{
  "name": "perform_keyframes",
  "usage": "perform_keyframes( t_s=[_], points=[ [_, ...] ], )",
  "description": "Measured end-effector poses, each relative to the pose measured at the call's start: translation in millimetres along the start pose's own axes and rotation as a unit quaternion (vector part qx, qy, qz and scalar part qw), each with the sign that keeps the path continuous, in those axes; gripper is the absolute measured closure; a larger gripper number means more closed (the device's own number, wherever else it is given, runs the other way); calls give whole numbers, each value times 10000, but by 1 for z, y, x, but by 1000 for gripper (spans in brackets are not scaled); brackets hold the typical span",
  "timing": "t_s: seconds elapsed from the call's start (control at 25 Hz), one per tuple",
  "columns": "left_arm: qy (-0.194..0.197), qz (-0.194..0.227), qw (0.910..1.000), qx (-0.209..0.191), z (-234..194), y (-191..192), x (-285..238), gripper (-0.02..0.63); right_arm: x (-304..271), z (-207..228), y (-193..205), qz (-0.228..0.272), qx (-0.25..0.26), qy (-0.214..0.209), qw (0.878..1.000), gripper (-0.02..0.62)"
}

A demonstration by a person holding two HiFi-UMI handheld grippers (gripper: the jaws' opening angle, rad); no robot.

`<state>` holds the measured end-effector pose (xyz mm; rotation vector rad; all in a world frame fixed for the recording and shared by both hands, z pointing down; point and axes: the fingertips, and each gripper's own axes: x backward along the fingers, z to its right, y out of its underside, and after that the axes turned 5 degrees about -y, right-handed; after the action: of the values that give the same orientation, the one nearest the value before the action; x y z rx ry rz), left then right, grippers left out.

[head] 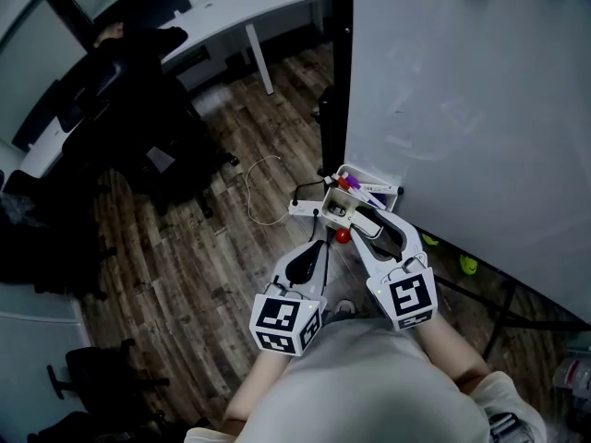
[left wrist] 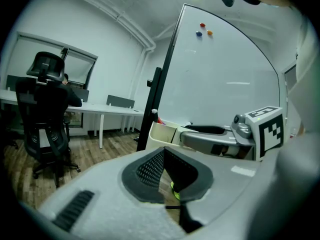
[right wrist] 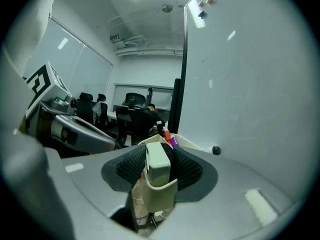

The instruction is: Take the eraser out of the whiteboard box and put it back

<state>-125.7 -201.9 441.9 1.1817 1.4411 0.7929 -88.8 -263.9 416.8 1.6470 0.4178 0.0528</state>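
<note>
A cream eraser [right wrist: 158, 166] stands upright between the black pads of my right gripper [right wrist: 159, 170], which is shut on it. Just beyond it is the cream whiteboard box [right wrist: 189, 142], with red and purple markers [right wrist: 167, 134] standing in it. From above, the right gripper [head: 345, 210] holds the eraser at the near side of the box [head: 377, 190], which is fixed to the whiteboard's lower left corner. My left gripper [head: 323, 245] hangs below and to the left of the box. Its jaws [left wrist: 165, 174] meet at the tips with nothing between them.
The whiteboard [head: 471, 100] fills the right side, with a black post [head: 338, 72] along its left edge. Black office chairs [head: 138, 109] and a white desk [head: 249, 3] stand to the left on the wooden floor. A thin cable [head: 263, 192] and small green objects [head: 469, 266] lie on the floor.
</note>
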Motion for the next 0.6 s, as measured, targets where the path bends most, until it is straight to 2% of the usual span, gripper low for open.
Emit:
perform_keyframes(
  t_s=[0.6],
  points=[
    [70,16,10000,7,1,3,4,606,5,1,-1,25,4,141,9999,394]
  ],
)
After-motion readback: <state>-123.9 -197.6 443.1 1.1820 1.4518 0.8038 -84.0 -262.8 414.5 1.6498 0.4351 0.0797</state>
